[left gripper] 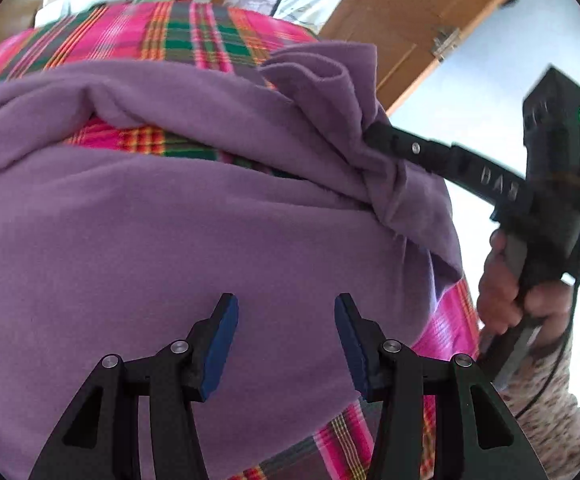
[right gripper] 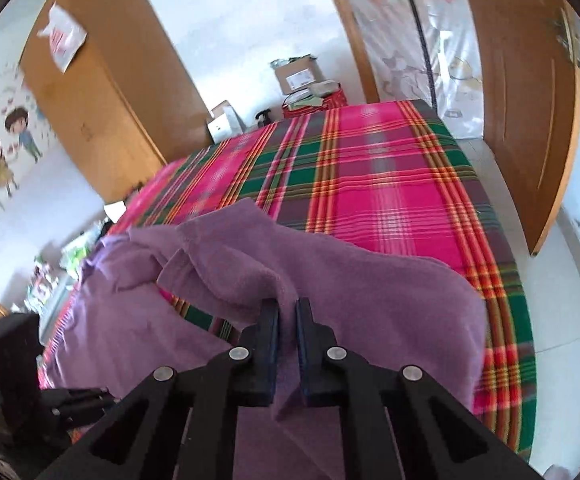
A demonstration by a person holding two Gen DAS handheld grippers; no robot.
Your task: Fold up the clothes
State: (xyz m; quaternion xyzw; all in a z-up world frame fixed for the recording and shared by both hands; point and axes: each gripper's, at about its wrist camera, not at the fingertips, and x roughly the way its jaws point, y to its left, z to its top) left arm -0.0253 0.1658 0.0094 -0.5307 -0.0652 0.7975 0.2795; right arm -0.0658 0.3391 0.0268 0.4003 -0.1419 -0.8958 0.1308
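A purple fleece garment (left gripper: 162,240) lies spread on a bed with a pink, green and red plaid cover (left gripper: 178,36). My left gripper (left gripper: 286,308) is open and empty, just above the garment's near part. My right gripper (right gripper: 288,312) is shut on a bunched fold of the purple garment (right gripper: 370,312) and holds it lifted off the plaid cover (right gripper: 370,184). In the left wrist view the right gripper (left gripper: 374,134) comes in from the right, its tips buried in the gathered cloth.
A wooden wardrobe (right gripper: 102,92) stands left of the bed, a wooden door (right gripper: 530,100) at the right. Cardboard boxes (right gripper: 302,76) sit beyond the bed's far end. White floor (right gripper: 562,320) runs along the bed's right side. The left gripper's body (right gripper: 6,380) shows at lower left.
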